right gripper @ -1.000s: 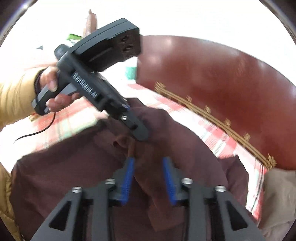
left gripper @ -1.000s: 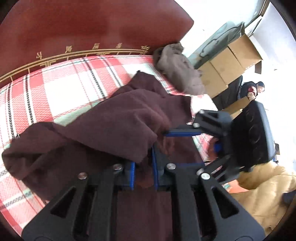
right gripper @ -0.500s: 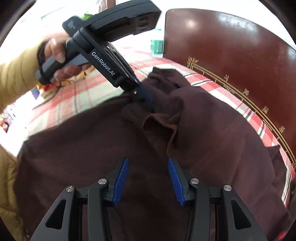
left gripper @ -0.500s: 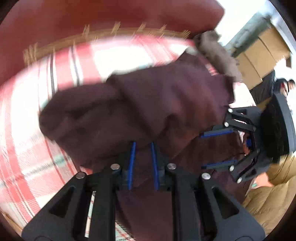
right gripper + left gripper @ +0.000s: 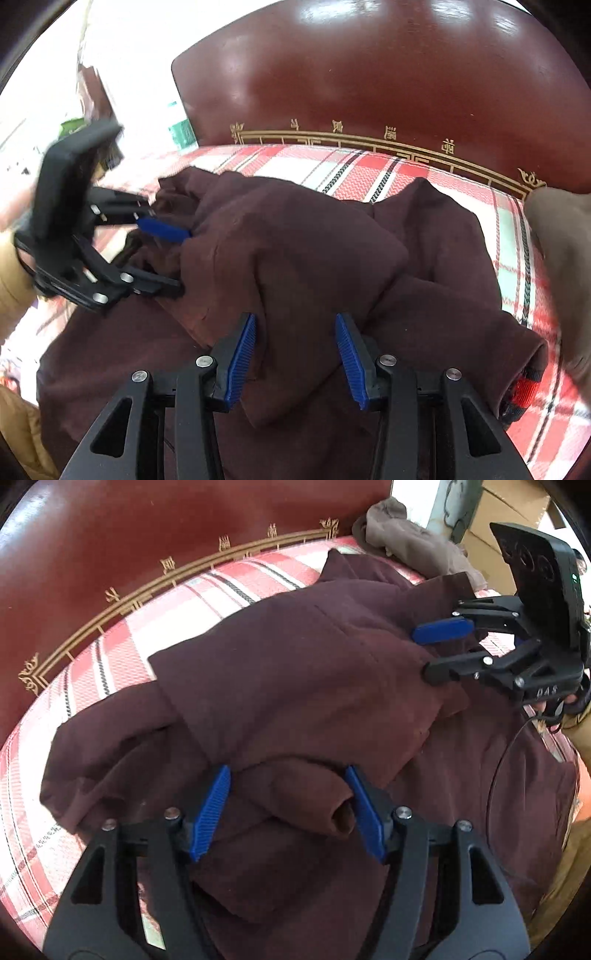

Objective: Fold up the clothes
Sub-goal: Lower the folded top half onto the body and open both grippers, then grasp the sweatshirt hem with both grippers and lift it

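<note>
A maroon sweatshirt (image 5: pixel 295 672) (image 5: pixel 295 240) lies crumpled on the bed, one part folded over the body. My left gripper (image 5: pixel 286 808) points down at it and its jaws are opening. A rolled maroon cuff lies between its pads, and the left pad stands off the cloth. From the right wrist view the left gripper (image 5: pixel 177 258) shows at the garment's left edge. My right gripper (image 5: pixel 295 354) hovers open over a fold, which runs loose between the pads. It also shows as the right gripper (image 5: pixel 428 653) at the sweatshirt's far right edge. A red and black striped cuff (image 5: pixel 524 387) lies at the right.
A red and white plaid sheet (image 5: pixel 147 627) (image 5: pixel 369 170) covers the bed under a dark red headboard (image 5: pixel 147 535) (image 5: pixel 369 74). A grey-brown garment (image 5: pixel 406 542) (image 5: pixel 561 258) sits in a heap at the bed's corner. Cardboard boxes (image 5: pixel 509 509) stand beyond it.
The left gripper, shut on maroon cloth before, has dropped toward the bed and its jaws have parted off the cloth. The right gripper has swung in lower over the garment, same width.
</note>
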